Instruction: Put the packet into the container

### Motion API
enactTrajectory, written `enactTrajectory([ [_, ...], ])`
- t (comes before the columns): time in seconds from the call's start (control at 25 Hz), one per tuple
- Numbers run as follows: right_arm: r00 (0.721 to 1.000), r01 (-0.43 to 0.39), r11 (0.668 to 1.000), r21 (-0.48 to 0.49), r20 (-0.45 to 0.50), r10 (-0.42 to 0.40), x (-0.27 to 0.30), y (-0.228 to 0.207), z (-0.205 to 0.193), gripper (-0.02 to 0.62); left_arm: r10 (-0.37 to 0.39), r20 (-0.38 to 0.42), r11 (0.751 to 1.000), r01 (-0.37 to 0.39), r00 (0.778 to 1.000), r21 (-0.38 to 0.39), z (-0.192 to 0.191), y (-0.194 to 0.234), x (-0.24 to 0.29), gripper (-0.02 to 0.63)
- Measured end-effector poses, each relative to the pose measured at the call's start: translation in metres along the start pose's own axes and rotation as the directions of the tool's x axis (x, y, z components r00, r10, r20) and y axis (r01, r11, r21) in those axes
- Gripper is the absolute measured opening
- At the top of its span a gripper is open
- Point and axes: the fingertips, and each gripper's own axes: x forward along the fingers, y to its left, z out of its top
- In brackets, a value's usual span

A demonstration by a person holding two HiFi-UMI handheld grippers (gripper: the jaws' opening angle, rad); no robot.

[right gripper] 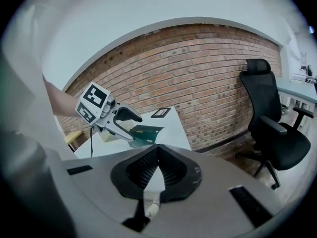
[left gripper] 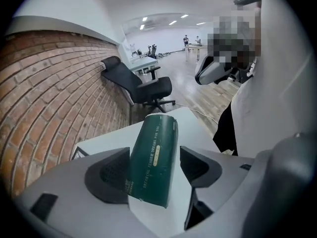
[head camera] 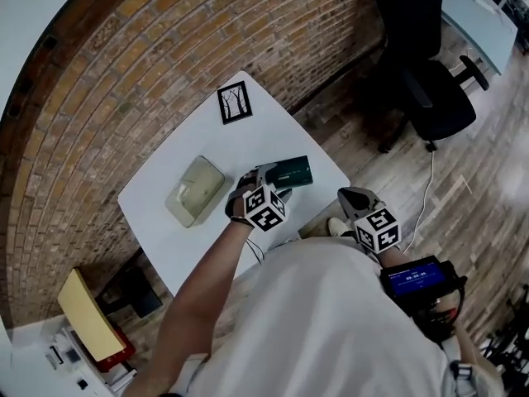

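Observation:
The dark green packet (head camera: 295,172) lies on the white table (head camera: 165,238) near its right corner. In the left gripper view the packet (left gripper: 154,157) sits between the spread jaws of my left gripper (left gripper: 151,170), with a gap showing on its right side. The pale translucent lidded container (head camera: 196,190) rests on the table to the left of my left gripper (head camera: 277,182). Off the table's front edge, close to my body, my right gripper (head camera: 351,198) holds nothing. Its own view shows the jaws of my right gripper (right gripper: 157,157) meeting, and beyond them my left gripper (right gripper: 124,123) over the packet (right gripper: 147,131).
A small framed tree picture (head camera: 235,102) lies at the table's far corner. A brick wall runs behind the table. A black office chair (head camera: 430,89) stands on the wooden floor to the right. A yellow box (head camera: 87,317) sits at the lower left.

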Motion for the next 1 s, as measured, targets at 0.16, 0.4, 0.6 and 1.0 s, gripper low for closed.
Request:
enactTrajectory([
  [0.16,0.998,0.068,0.997,0.04,0.014,-0.069,-0.011,-0.008,-0.004,0.006,-0.034,-0.053,0.995,0.039,0.998,0.089,0.001,0.0,0.017,0.307],
  [0.4,0.989,0.144,0.985,0.091,0.024,-0.147,-0.027,-0.015,-0.013,0.006,-0.079,-0.156,0.978,0.107,0.985,0.177,-0.006,-0.002,0.037,0.355],
  [0.6,0.978,0.203,0.97,0.136,0.024,-0.209,-0.045,-0.025,-0.025,0.006,-0.03,-0.19,0.972,0.072,0.981,0.222,-0.009,0.003,0.045,0.357],
  [1.0,0.983,0.172,0.978,0.117,0.041,-0.178,-0.047,-0.033,-0.02,0.006,-0.015,-0.157,0.993,0.033,0.987,0.115,-0.005,-0.003,0.035,0.321],
])
